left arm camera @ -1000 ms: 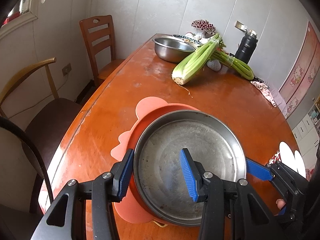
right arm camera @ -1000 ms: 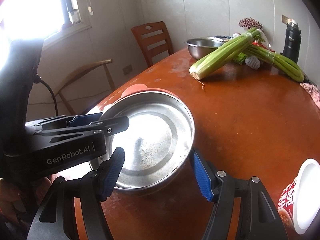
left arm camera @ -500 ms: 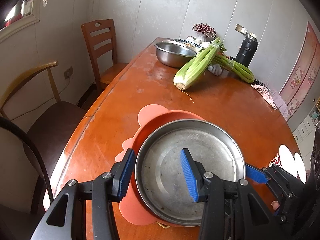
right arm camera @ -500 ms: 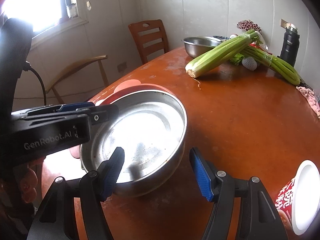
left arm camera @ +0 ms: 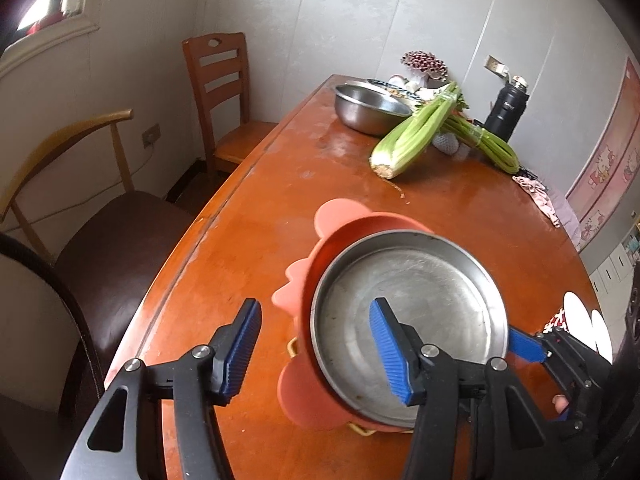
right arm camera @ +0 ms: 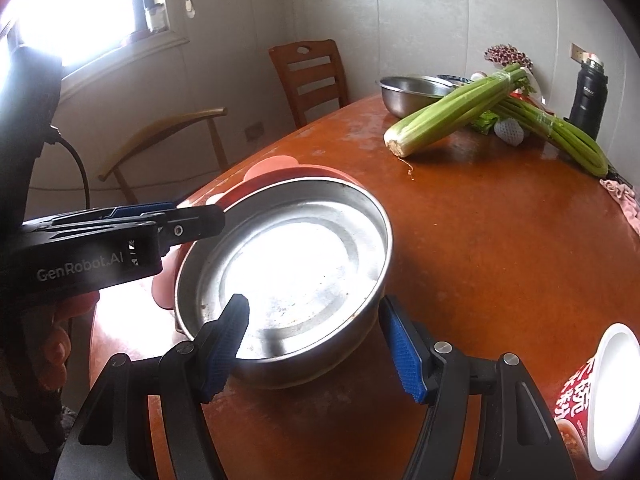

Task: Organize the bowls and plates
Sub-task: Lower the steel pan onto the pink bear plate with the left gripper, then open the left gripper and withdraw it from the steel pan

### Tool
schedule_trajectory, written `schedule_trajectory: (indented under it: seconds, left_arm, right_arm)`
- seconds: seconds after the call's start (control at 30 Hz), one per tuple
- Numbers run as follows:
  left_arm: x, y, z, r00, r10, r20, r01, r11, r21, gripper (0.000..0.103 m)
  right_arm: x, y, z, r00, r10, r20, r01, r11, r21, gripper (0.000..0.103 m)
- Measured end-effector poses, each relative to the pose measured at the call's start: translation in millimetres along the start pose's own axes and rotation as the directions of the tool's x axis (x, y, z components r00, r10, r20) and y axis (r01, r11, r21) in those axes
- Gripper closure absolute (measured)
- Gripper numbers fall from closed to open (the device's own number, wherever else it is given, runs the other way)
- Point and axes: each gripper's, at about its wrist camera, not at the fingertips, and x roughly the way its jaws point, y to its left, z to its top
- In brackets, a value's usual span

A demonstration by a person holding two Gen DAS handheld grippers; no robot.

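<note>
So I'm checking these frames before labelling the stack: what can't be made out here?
- Round steel pan hides the inside of the salmon-pink plastic plate in both views.
- A yellow piece under that stack, left wrist view: too little shows to identify.
- Pan floor, right wrist view: window glare washes it out.
- Red-and-white instant noodle cup: cut off by the right edge.

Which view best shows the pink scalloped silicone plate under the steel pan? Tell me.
The left wrist view: the pink scalloped silicone plate shows several lobes beside the round steel pan. The right wrist view shows only a sliver behind the pan.
</note>
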Motion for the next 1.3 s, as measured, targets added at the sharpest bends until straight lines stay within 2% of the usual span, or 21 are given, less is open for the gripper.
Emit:
schedule_trajectory:
  seconds: [0.37, 0.73, 1.3]
  left_arm:
    - [21.7, -2.6, -17.3, 0.995, -0.037, -0.096, 0.037, 0.999, -0.002, 0.044]
    - [23.7, -17.2, -16.9, 0.994, -0.042, -0.102, 0.044, 0.999, 0.022, 0.044]
    - [31.4, -51.9, -12.2, 0.991, -0.053, -0.124, 0.064, 0.994, 0.084, 0.045]
  right_arm:
    - [-4.4, -14.9, -3.2, 1.000, 0.009, 0.003, -0.009, 0.998, 0.067, 0.033]
    - [-4.7, -20.4, -5.7, 1.000, -0.001, -0.010, 0.002, 0.995, 0.096, 0.033]
    - [-14.9, -52.2, -10.1, 0.996, -0.091, -0.011, 0.091, 0.972, 0.217, 0.033]
